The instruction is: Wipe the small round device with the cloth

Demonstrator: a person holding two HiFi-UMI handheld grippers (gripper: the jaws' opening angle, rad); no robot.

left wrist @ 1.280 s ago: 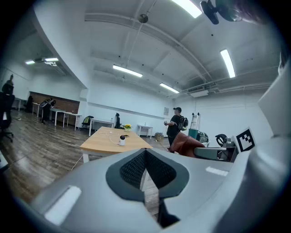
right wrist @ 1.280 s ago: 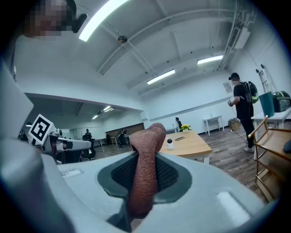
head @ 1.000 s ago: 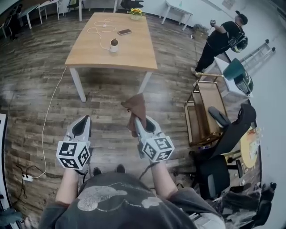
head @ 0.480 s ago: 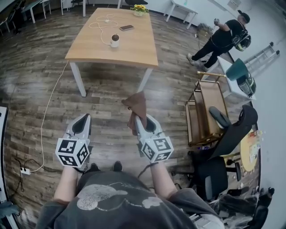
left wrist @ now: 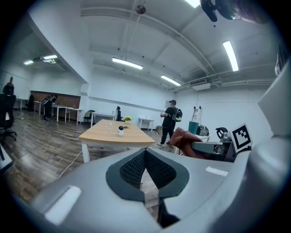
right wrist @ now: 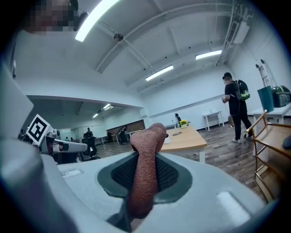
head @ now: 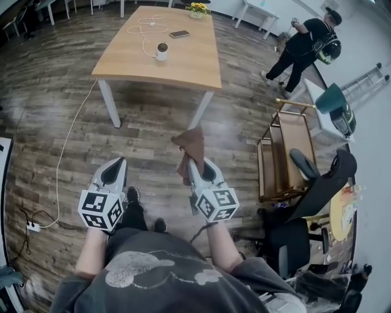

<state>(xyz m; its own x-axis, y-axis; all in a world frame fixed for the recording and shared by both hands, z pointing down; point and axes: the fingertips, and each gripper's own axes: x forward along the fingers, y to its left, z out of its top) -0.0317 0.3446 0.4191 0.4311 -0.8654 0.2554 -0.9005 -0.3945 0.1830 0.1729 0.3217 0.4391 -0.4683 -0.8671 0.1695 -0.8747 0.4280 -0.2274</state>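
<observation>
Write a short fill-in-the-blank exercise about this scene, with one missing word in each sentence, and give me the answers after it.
1. The right hand-held gripper is shut on a brown ____.
2. The left hand-held gripper is shut and holds ____ between its jaws.
3. The small round device stands on the wooden ____, with a phone lying farther along it.

Missing words: cloth; nothing; table.

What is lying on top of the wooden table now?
On the table: a small round device, a white cable, a phone and yellow flowers at the far edge. What lies beneath the tabletop is covered.
</observation>
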